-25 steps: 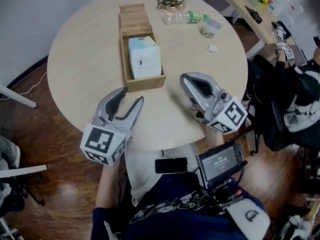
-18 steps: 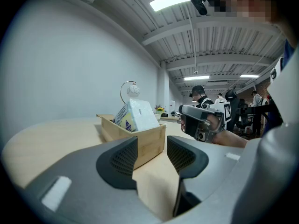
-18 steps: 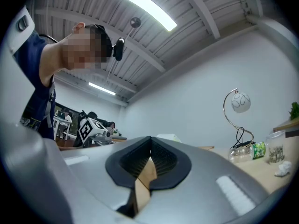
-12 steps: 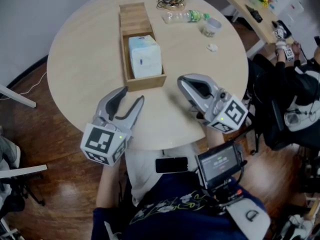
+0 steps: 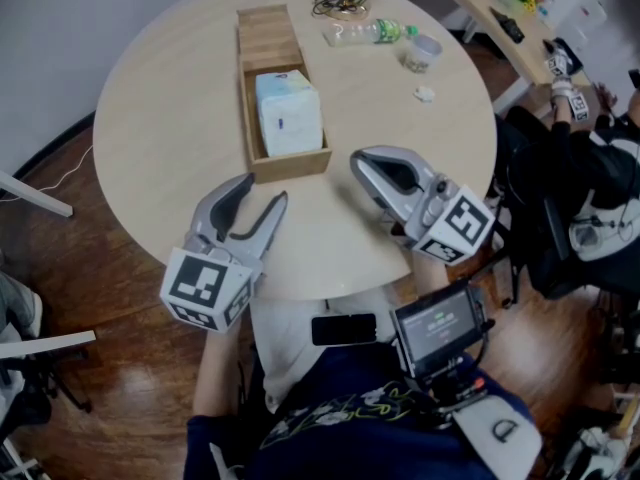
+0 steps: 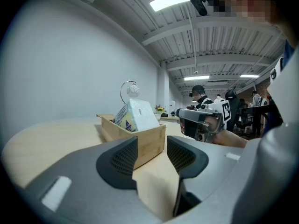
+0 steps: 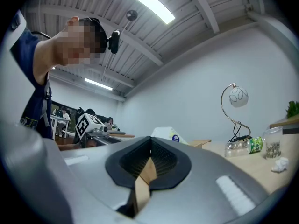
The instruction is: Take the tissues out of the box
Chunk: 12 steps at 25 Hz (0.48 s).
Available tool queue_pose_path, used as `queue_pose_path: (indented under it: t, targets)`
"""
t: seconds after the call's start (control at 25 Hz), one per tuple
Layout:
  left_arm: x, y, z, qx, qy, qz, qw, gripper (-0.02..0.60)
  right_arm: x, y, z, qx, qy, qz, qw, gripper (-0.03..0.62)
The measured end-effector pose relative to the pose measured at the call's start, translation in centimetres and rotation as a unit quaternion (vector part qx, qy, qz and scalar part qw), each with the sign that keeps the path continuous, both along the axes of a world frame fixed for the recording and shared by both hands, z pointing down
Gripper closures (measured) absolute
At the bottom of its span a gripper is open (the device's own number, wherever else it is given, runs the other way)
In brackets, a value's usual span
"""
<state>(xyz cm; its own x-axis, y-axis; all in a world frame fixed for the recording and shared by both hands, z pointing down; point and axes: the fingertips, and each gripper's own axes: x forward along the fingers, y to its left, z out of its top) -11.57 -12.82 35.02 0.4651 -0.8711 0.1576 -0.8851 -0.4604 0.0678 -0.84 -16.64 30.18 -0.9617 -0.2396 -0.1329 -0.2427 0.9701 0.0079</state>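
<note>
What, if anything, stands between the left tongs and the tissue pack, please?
Only the near wall of the wooden box, which covers the tissue pack low down; its top rises above the rim. Otherwise bare table lies before the left tongs.

A long, open-topped wooden box [image 5: 291,165] is lying on the round bench [image 5: 160,118]. Its length is running away from the person, with the far end near the bench's far edge. A pack of tissues [image 5: 288,115] is sitting in the box's near compartment (pale wrapping with a small blue mark on top) and filling most of its width. The pack is standing taller than the box's walls and leaning a little, its top sticking out above the rim. The far part of the box is showing only bare wood.
</note>
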Motion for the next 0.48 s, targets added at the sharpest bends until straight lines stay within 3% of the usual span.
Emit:
queue_pose_path:
  t: [0.48]
  targets:
    - [0.04,0.06,0.16,0.001,0.000,0.003,1.0000,0.379,-0.04,-0.18,0.15,-0.002,0.004,0.005,1.000,0.593]
